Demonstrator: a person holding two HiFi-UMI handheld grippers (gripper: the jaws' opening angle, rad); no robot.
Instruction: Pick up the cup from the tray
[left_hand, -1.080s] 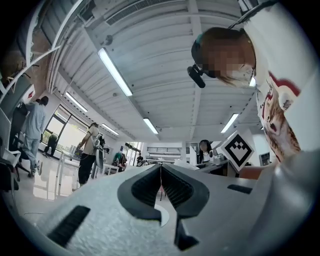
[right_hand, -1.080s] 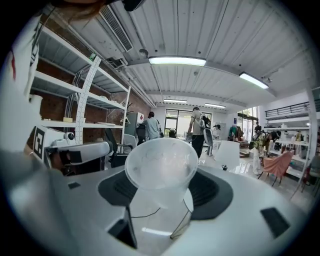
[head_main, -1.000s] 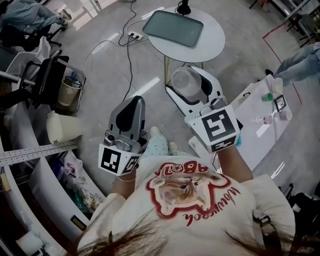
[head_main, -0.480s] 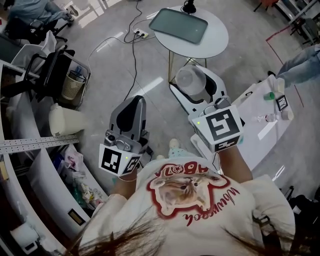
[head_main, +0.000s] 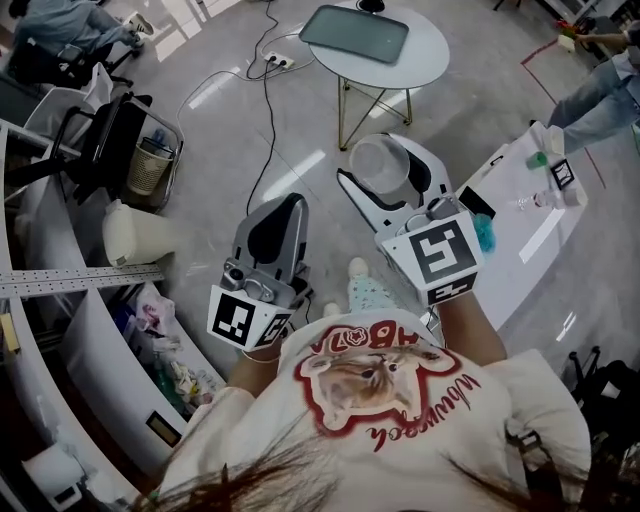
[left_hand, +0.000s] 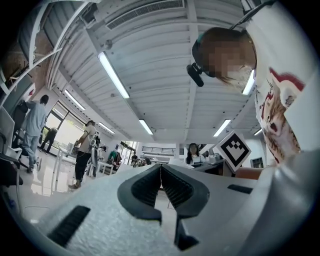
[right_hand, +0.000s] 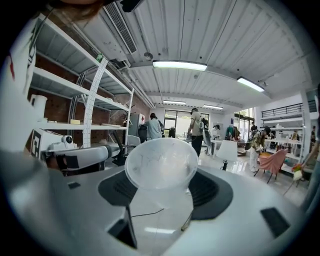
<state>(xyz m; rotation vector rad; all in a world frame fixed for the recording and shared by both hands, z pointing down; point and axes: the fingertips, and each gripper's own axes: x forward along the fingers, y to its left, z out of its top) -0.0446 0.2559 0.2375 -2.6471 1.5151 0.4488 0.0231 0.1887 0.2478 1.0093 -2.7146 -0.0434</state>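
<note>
In the head view my right gripper (head_main: 385, 160) is shut on a clear plastic cup (head_main: 379, 164), held in the air over the floor. In the right gripper view the cup (right_hand: 161, 165) sits upright between the dark pads (right_hand: 215, 192), its round rim facing the camera. The grey-green tray (head_main: 355, 33) lies on a round white table (head_main: 425, 62) further ahead, apart from the cup. My left gripper (head_main: 283, 207) is shut on nothing, lower left of the cup. In the left gripper view its jaws (left_hand: 161, 169) meet, pointing up at the ceiling.
A white table (head_main: 520, 240) with small bottles stands to the right. An office chair and a basket (head_main: 145, 165) stand at the left, with shelving along the left edge. A cable and power strip (head_main: 272, 62) lie on the floor. Someone's leg (head_main: 600, 100) shows at the top right.
The round table and tray have slid toward the top of the head view, farther from the grippers. The left gripper has shifted a little right. The cup stays held in the right gripper.
</note>
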